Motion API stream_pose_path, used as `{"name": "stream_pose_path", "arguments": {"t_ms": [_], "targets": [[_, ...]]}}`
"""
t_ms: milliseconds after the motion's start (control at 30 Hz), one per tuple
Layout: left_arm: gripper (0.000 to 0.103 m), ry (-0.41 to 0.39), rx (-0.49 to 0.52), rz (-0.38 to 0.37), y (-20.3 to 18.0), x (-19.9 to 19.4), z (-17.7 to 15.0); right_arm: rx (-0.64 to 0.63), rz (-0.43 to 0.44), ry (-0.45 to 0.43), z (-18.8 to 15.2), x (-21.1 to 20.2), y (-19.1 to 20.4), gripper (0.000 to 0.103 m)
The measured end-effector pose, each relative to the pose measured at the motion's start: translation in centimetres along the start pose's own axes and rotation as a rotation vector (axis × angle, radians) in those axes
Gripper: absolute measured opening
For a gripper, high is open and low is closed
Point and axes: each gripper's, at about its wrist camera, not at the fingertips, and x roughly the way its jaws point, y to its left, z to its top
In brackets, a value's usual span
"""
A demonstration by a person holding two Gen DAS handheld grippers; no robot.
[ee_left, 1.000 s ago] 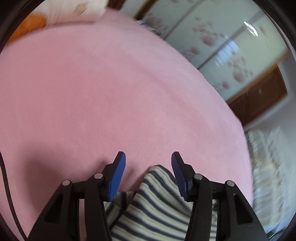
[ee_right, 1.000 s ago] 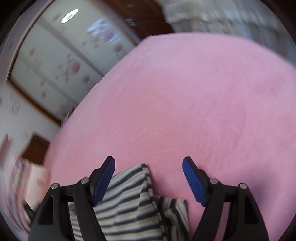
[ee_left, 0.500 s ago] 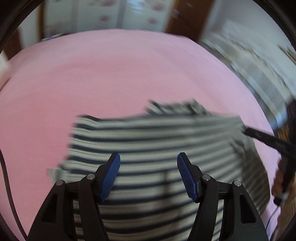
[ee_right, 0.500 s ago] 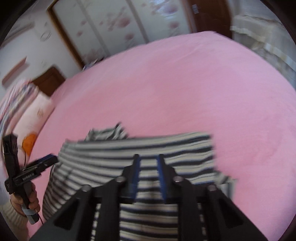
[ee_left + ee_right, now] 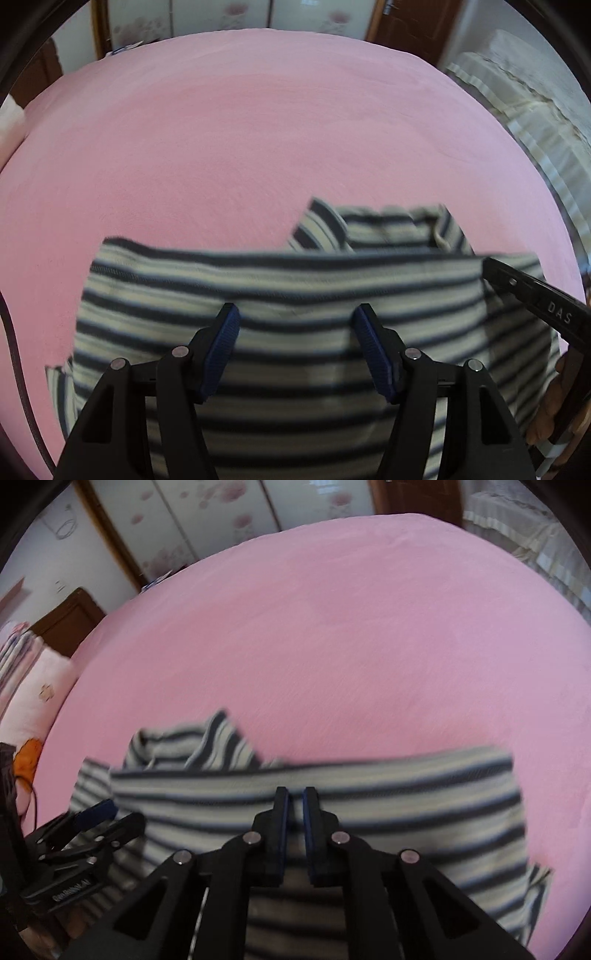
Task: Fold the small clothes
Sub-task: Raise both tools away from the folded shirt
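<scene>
Now, on your left wrist view, the left gripper point(image 5: 295, 314) hangs over the striped garment point(image 5: 288, 288) lying on the pink bed point(image 5: 258, 129), its jaws apart and opening, pressing on nothing. Over on your right wrist view, the right gripper point(image 5: 294, 794) has its jaws nearly together and closing; whether cloth is pinched between them, you cannot tell.

Light: soft, even daylight over the pink bed point(image 5: 258, 129); no hard shadows.
Glare: pale reflection on the wardrobe doors point(image 5: 325, 494).
Blur: the striped garment point(image 5: 295, 288) smears along its edges in both views.
Focus: left claw point(image 5: 295, 332) sharp.
Distortion: fisheye bowing, dark vignette at corners.
</scene>
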Motion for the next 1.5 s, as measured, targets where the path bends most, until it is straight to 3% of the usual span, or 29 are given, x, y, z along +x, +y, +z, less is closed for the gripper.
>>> {"name": "stream_pose_path", "arguments": {"t_ms": [67,200,400,667,800,1033,1167,1267,1367,1433,1500], "targets": [[0.071,-0.016,-0.012,0.033,0.4,0.4,1.1,0.015,-0.017,-0.007,0.6,0.1,-0.5,0.006],[0.072,-0.028,-0.068,0.066,1.9,0.1,1.9,0.067,-0.051,-0.025,1.4,-0.6,-1.9,0.006],[0.071,-0.079,-0.084,0.100,4.0,-3.9,1.5,0.050,-0.042,-0.077,0.4,-4.5,-2.9,0.006],[0.072,-0.088,-0.055,0.090,6.2,-12.7,-3.9,-0.007,0.002,-0.086,-2.1,-10.3,-0.7,0.006],[0.072,-0.081,-0.042,0.100,3.7,-15.8,-4.8,-0.036,0.035,-0.085,-4.2,-14.0,0.8,0.006],[0.072,-0.087,-0.010,0.109,2.8,-21.9,-8.4,-0.119,0.052,-0.096,-7.2,-18.3,5.2,0.006],[0.074,-0.110,0.033,0.126,1.3,-24.1,-10.2,-0.157,0.070,-0.105,-8.7,-20.3,7.0,0.006],[0.083,-0.153,0.032,0.126,0.9,-25.6,-11.4,-0.161,0.101,-0.116,-9.8,-21.4,7.8,0.006],[0.084,-0.193,0.032,0.150,0.9,-26.8,-12.8,-0.156,0.124,-0.118,-10.9,-22.0,8.3,0.006],[0.084,-0.217,0.007,0.168,1.2,-26.7,-13.9,-0.153,0.128,-0.123,-11.4,-21.9,8.5,0.006],[0.084,-0.206,-0.056,0.117,2.2,-26.4,-15.5,-0.155,0.127,-0.127,-12.0,-21.5,8.6,0.006]]}}
